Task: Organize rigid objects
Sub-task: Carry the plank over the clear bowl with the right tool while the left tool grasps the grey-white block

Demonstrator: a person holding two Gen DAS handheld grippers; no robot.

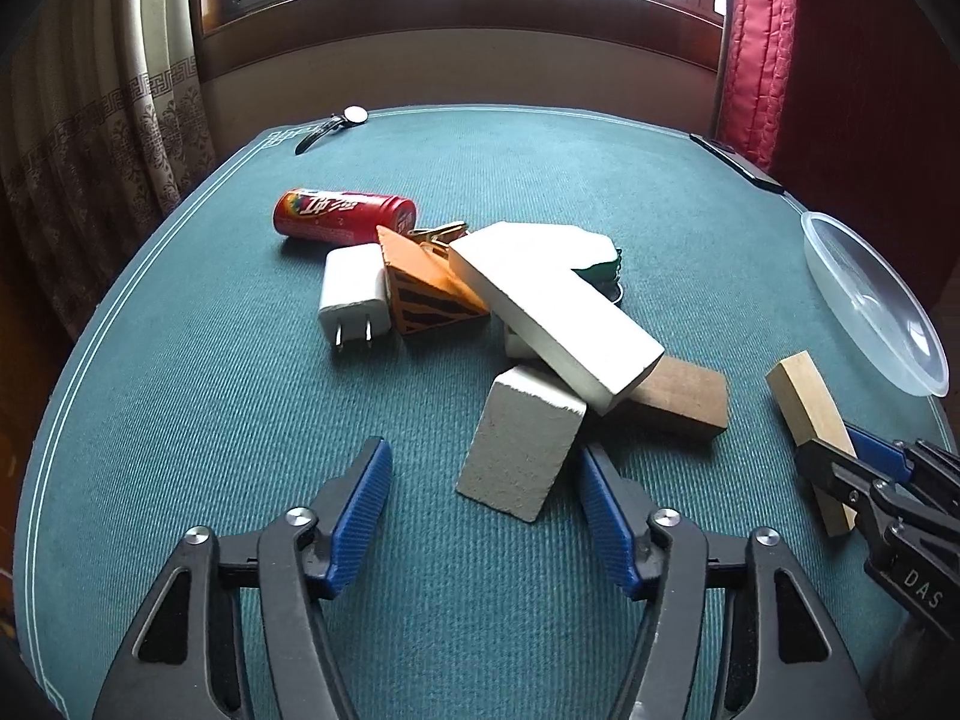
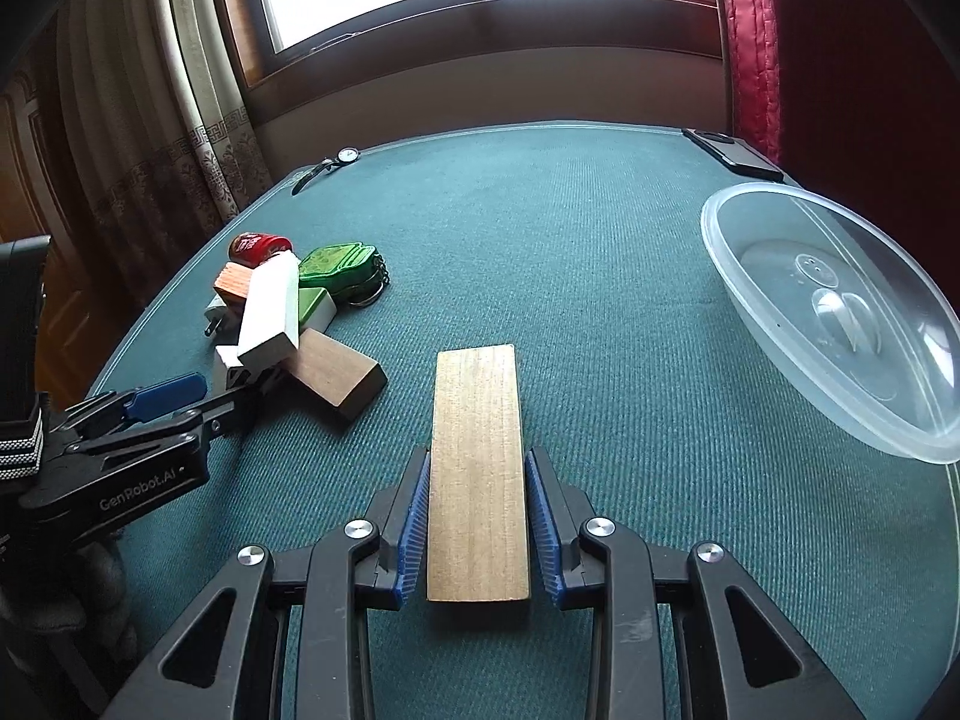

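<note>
My right gripper is shut on a light wooden block, which sticks forward between its blue pads; the block also shows in the left wrist view. My left gripper is open, its fingers on either side of a grey block at the near edge of a pile. The pile holds a long white block, a brown block, an orange striped wedge, a white charger plug, a red can and a green item.
A clear plastic bowl sits at the right edge of the green table. A wristwatch lies at the far left corner and a black phone at the far right edge. Curtains hang on both sides.
</note>
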